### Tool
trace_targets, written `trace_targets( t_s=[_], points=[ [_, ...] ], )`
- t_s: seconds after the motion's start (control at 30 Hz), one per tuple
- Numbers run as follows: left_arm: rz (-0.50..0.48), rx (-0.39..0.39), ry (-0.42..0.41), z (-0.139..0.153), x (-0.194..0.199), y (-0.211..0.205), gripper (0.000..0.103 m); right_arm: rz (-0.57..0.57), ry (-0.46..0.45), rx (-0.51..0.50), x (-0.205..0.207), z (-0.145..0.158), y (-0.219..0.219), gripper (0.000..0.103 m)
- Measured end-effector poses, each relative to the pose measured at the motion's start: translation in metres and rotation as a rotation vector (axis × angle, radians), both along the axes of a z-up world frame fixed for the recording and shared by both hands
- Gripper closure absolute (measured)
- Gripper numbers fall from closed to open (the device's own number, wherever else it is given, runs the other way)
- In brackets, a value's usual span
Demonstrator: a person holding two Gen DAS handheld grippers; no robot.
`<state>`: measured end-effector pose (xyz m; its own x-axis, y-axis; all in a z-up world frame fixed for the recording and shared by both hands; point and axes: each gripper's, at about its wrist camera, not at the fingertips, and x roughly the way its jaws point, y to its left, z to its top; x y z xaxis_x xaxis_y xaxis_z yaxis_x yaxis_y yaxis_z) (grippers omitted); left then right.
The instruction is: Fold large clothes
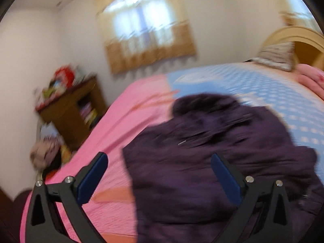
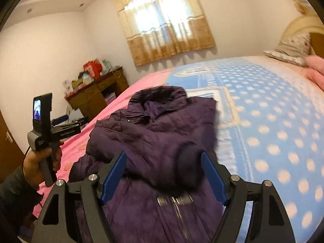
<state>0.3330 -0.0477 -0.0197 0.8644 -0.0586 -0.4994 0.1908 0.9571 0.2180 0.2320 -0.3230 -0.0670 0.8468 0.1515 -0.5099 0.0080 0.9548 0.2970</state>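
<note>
Light source: daylight through the curtained window (image 2: 162, 20), overexposed at centre.
Room level: moderately bright, soft, even.
Shadows: faint scalloped curtain shadow on the wall.
Left wrist view: heavy motion blur across the whole scene; only the fingers (image 1: 95, 176) sharp.
Right wrist view: mostly sharp; bed (image 2: 273, 131) slightly smeared.
Edges: strong fisheye curvature, black corner vignette.

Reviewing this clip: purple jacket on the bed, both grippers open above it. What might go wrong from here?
1. The left gripper is open and holds nothing; its view is motion-blurred, so the next grasp may land badly on the purple jacket.
2. The jacket is puffy, and the sleeve folded across the front could slide off.
3. The jacket lies near the pink bed edge; a tug could drag it off.
</note>
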Motion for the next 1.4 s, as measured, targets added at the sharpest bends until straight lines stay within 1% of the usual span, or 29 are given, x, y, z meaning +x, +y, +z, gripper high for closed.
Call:
trace_targets(
  t_s=[0.07,0.1,0.13,0.2,0.3,0.33,0.37,0.47,0.63,0.77,0.87,1.1,1.4],
  points=[
    [0.056,-0.02,0.042,-0.011,0.019,0.014,0.0,0.048,0.034,-0.005,0.026,-0.003,0.016,0.027],
    [0.068,-0.028,0.064,-0.019,0.023,0.016,0.0,0.073,0.055,-0.031,0.038,-0.007,0.027,0.027],
    [0.079,-0.035,0.083,-0.025,0.028,0.016,0.0,0.086,0.081,-0.071,0.054,-0.013,0.039,0.027],
    [0.064,-0.036,0.12,-0.04,0.033,0.01,0.0,0.087,0.116,-0.102,0.072,-0.025,0.049,0.027],
    [0.049,0.039,0.168,-0.063,0.038,-0.008,0.0,0.067,0.179,-0.156,0.093,-0.048,0.053,0.027],
    [0.048,0.076,0.199,-0.073,0.042,-0.013,0.0,0.06,0.206,-0.16,0.097,-0.057,0.05,0.027],
    [0.047,0.094,0.222,-0.082,0.044,-0.014,0.0,0.062,0.223,-0.146,0.099,-0.064,0.047,0.027],
    [0.03,0.11,0.247,-0.095,0.041,-0.013,0.0,0.07,0.261,-0.135,0.099,-0.079,0.04,0.027],
    [0.024,0.062,0.305,-0.099,0.043,-0.006,0.0,0.067,0.301,-0.181,0.106,-0.089,0.046,0.027],
    [0.032,0.035,0.357,-0.104,0.049,-0.005,0.0,0.062,0.307,-0.227,0.111,-0.095,0.052,0.027],
    [0.032,0.027,0.378,-0.106,0.053,-0.006,0.0,0.059,0.314,-0.253,0.112,-0.096,0.055,0.027],
    [0.04,0.042,0.38,-0.107,0.053,-0.008,0.0,0.053,0.321,-0.288,0.115,-0.098,0.059,0.026],
    [0.044,0.031,0.382,-0.106,0.056,-0.01,0.0,0.049,0.321,-0.305,0.116,-0.1,0.061,0.026]
  ],
)
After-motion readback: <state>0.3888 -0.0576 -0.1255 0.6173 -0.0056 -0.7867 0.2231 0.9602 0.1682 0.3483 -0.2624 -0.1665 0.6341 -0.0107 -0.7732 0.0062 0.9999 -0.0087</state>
